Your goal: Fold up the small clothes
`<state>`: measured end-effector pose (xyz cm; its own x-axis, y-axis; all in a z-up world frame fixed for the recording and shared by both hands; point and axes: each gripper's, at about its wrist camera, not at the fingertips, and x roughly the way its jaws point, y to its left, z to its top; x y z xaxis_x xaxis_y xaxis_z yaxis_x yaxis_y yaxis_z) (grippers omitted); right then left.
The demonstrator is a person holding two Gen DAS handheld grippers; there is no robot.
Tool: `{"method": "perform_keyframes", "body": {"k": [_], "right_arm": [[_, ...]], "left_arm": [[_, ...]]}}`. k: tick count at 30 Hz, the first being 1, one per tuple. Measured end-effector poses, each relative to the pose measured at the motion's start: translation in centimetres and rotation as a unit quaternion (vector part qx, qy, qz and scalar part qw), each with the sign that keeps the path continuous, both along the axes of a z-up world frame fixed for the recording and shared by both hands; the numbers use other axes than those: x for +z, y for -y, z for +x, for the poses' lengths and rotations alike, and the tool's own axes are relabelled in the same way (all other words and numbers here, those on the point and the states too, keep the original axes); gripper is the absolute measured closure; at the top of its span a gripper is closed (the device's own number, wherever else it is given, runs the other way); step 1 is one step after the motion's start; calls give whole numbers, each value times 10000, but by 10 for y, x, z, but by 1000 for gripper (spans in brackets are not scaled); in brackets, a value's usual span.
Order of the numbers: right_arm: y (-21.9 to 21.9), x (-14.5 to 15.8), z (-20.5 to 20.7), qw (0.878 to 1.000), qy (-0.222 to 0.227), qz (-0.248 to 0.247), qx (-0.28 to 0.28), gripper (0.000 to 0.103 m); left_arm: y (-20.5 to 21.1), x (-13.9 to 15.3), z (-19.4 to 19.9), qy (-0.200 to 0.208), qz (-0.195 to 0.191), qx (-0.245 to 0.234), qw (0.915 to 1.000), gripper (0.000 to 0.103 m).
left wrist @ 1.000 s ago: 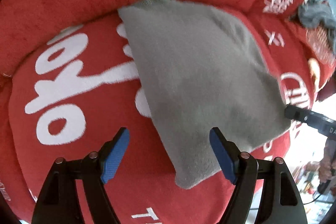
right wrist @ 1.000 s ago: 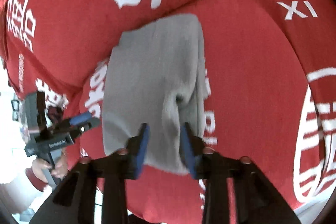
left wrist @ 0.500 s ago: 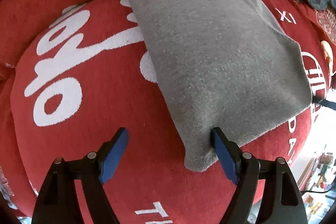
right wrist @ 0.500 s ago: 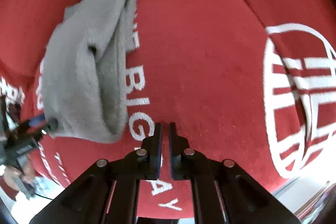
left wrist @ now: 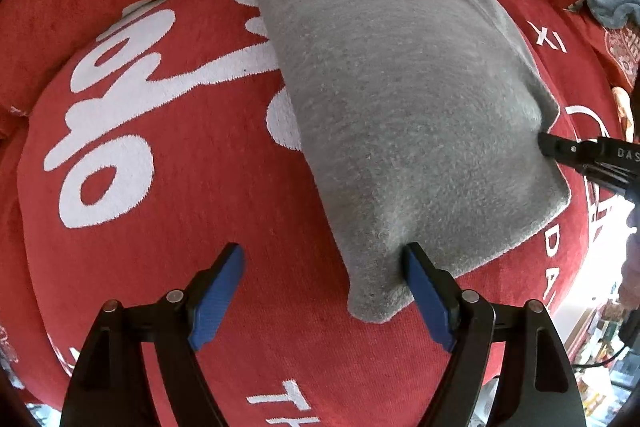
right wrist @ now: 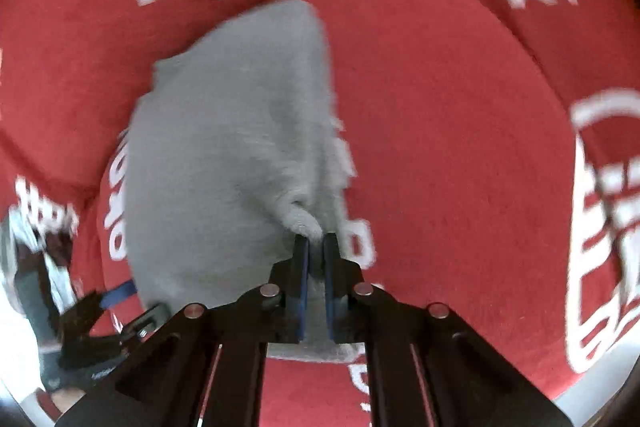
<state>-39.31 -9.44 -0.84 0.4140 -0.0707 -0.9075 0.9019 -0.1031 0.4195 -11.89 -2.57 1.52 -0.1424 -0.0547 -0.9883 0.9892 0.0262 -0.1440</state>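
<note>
Folded grey garment (left wrist: 400,99) lying on a red cushion (left wrist: 168,211) printed with white lettering, its far corner up against the seam of the back cushion, its near corner pointing down toward the left claw (left wrist: 324,287); left claw hanging straight over the cushion with jaws spread wide, nothing clamped; blue pad of its right-hand finger (left wrist: 426,297) touching the garment's near edge, the other pad (left wrist: 218,297) over bare red fabric, well apart from the cloth. Right claw (right wrist: 315,247) pinched shut on a raised fold at the garment's right edge, grey cloth bunched up between the two narrow pads; seen from the left wrist as a black tip (left wrist: 560,149) pressed into the garment's side. Picture from the right wrist blurred. Crumpled blue-grey cloth (left wrist: 612,5) far off at the upper right on another red cushion. Lower left of the right-wrist view: left claw (right wrist: 108,311), too smeared for detail.
</note>
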Motion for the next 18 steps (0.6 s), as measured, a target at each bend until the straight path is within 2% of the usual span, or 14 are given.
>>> {"method": "perform_keyframes", "body": {"k": [2, 11, 18], "right_arm": [[-4, 1, -6, 9999, 103, 48, -120, 96], [-17, 20, 5, 9989, -253, 215, 339, 95], [-17, 50, 2, 9969, -569, 49, 541, 95]], "left_arm": [[0, 3, 1, 4, 31, 37, 10000, 21], [5, 16, 1, 167, 68, 83, 9998, 21], [14, 24, 4, 229, 47, 167, 9996, 21]]}}
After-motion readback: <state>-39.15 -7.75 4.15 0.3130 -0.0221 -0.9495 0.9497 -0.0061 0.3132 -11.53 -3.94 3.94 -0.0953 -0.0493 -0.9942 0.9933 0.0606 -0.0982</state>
